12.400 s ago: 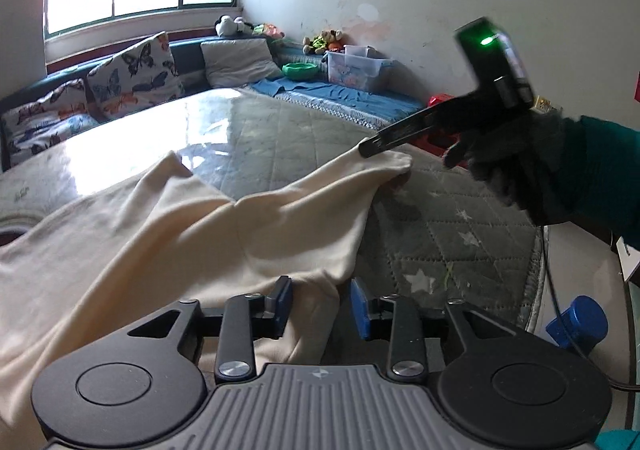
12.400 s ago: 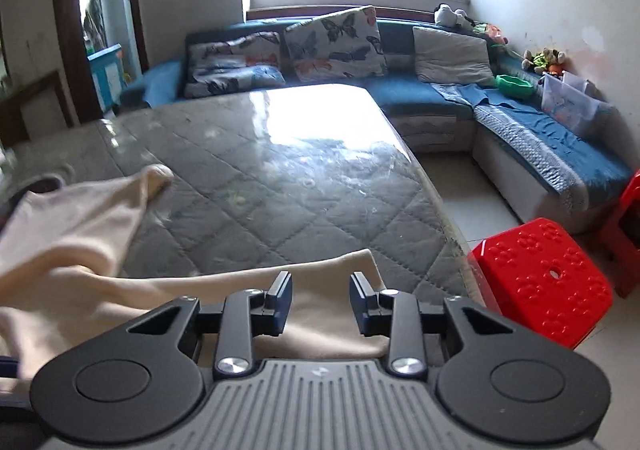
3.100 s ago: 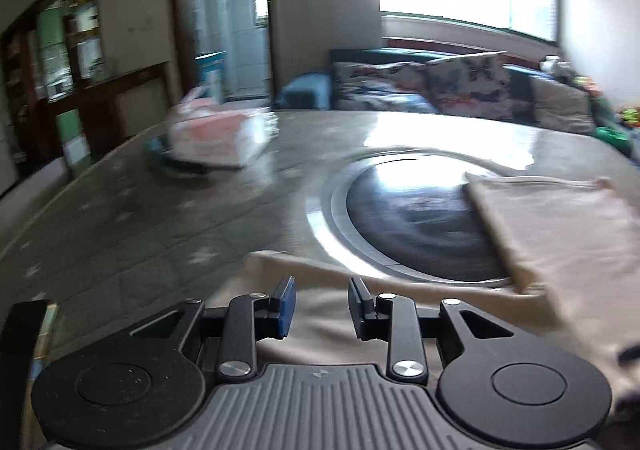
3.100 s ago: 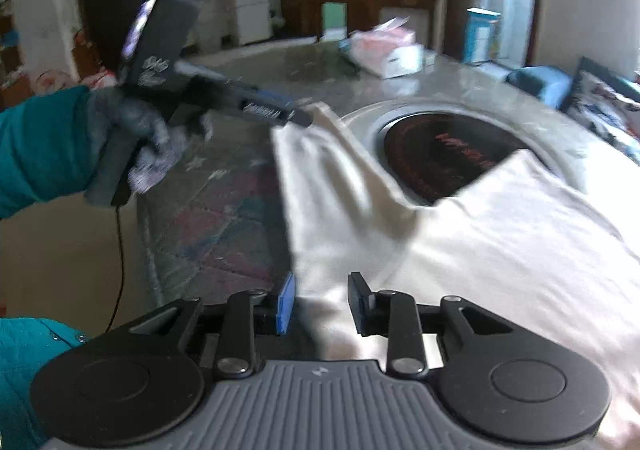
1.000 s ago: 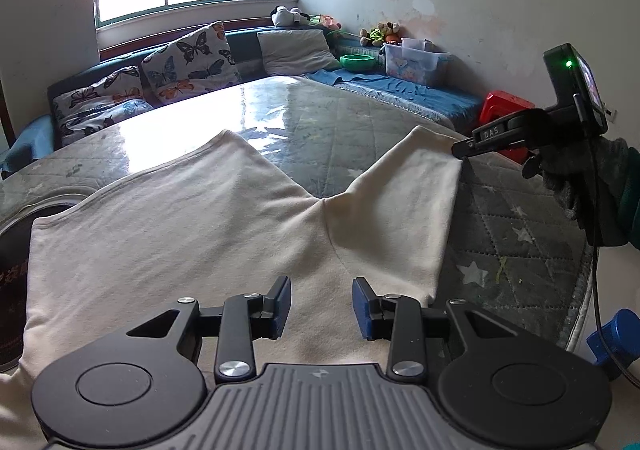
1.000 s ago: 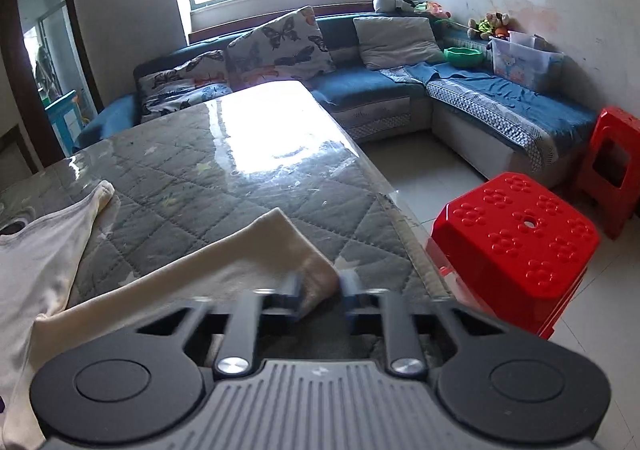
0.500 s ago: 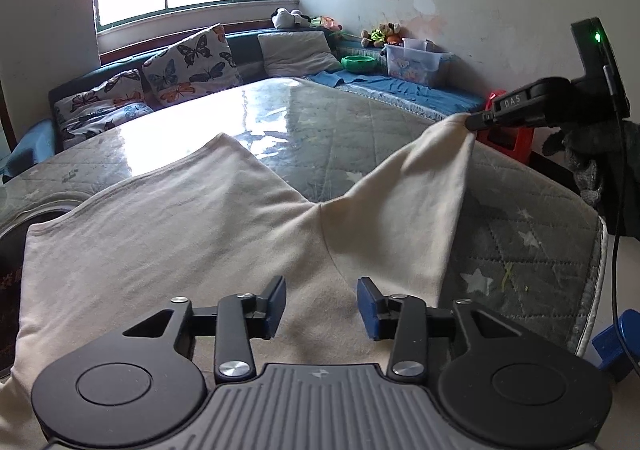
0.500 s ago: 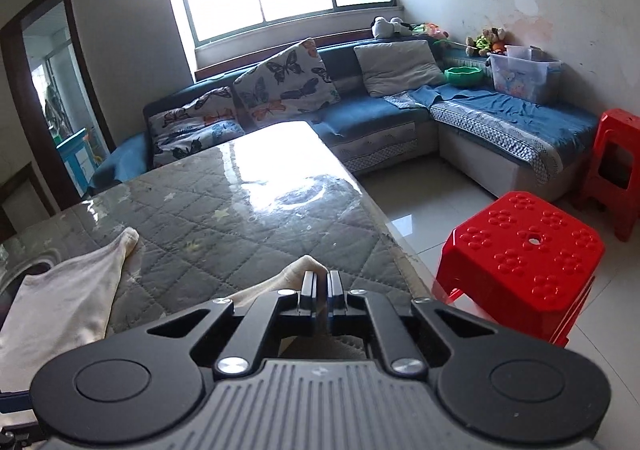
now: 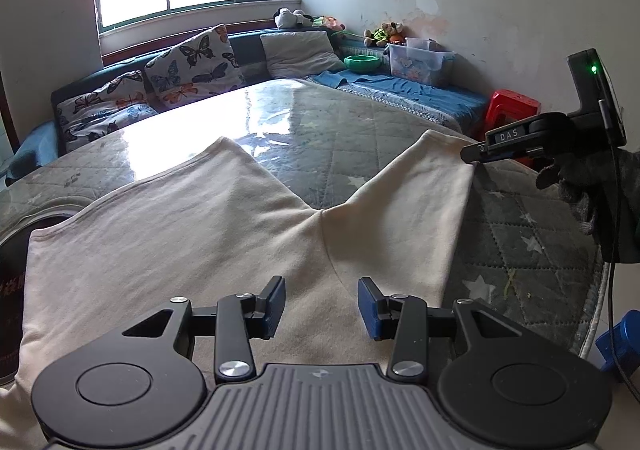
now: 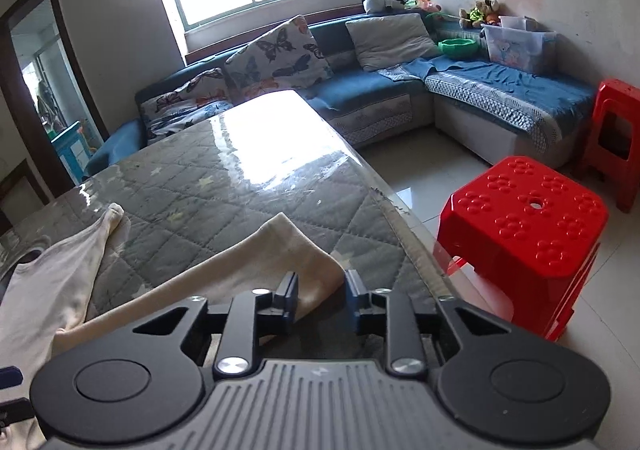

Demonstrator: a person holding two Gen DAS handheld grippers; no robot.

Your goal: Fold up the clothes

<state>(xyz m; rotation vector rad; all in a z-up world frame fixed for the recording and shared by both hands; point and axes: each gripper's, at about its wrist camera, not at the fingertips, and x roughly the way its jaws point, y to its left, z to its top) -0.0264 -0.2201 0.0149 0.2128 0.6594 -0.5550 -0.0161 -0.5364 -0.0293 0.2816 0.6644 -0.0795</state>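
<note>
Cream trousers (image 9: 192, 242) lie spread on the quilted table (image 9: 332, 137), with two legs fanning away from me. My left gripper (image 9: 322, 308) is open and empty, hovering low over the crotch area. My right gripper (image 10: 320, 296) is open, its jaws astride the corner of the right leg's cuff (image 10: 304, 254), which lies on the table. In the left wrist view the right gripper (image 9: 470, 155) is at that cuff's far corner. The other leg's cuff (image 10: 114, 211) lies further left.
The table's right edge (image 10: 400, 217) is close to the cuff. Red stools (image 10: 524, 226) stand on the floor beyond it. A blue sofa (image 10: 360, 89) with cushions runs along the far walls. A dark round inset (image 9: 12, 274) sits in the table at left.
My right gripper was shut on the leg cuff and held it raised; it has opened and the cuff now lies flat on the table. My left gripper has barely moved.
</note>
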